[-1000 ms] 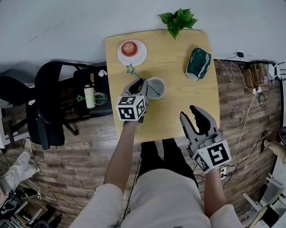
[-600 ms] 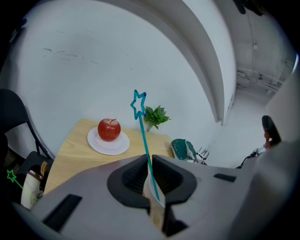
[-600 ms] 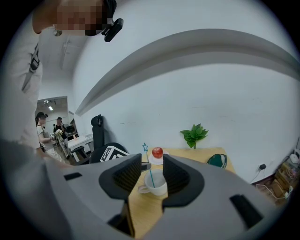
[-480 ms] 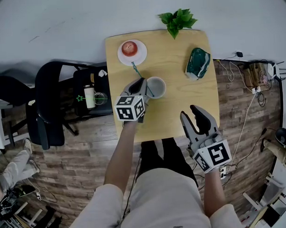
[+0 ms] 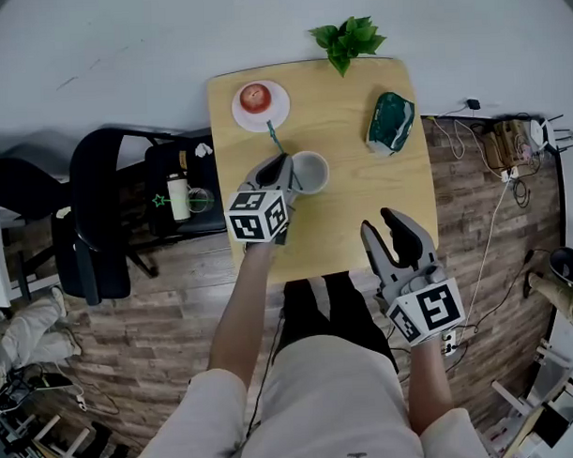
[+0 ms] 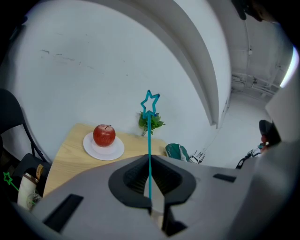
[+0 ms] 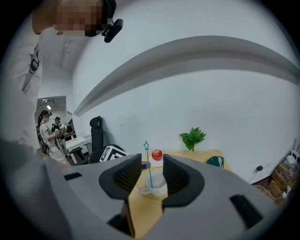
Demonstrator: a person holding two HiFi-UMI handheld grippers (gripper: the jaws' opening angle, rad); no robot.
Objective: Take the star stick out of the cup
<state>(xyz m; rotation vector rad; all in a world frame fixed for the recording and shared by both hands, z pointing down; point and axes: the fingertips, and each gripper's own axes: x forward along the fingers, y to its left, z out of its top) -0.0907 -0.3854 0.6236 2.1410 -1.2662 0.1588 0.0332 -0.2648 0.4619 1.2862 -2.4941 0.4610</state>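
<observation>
Clutter on the desk [image 5: 361, 202] is sparse and set well apart. A red apple [image 5: 255, 97] sits on a white plate [image 5: 276, 109] at the far left corner. A leafy plant [image 5: 346, 41] stands at the far edge, and a dark green bundle [image 5: 389, 123] lies to the right. Off the desk on the left are a black chair [image 5: 98, 211] and a bottle [image 5: 179, 194] with a small green star beside it. Nothing lies between the cup [image 5: 310, 172] and either gripper.

On the desk there is one of each: cup, apple, plate, plant and bundle.

The star stick [image 6: 149, 140] is a thin teal rod topped by an open outlined star. Its lower end is in the white cup, and it rises nearly upright.

The left gripper [image 5: 282, 161] is at the cup's left side. Its jaws have just been closing and now pinch the rod between them. The right gripper [image 5: 380, 225] hovers near the desk's front right edge with its jaws apart and nothing in them.
</observation>
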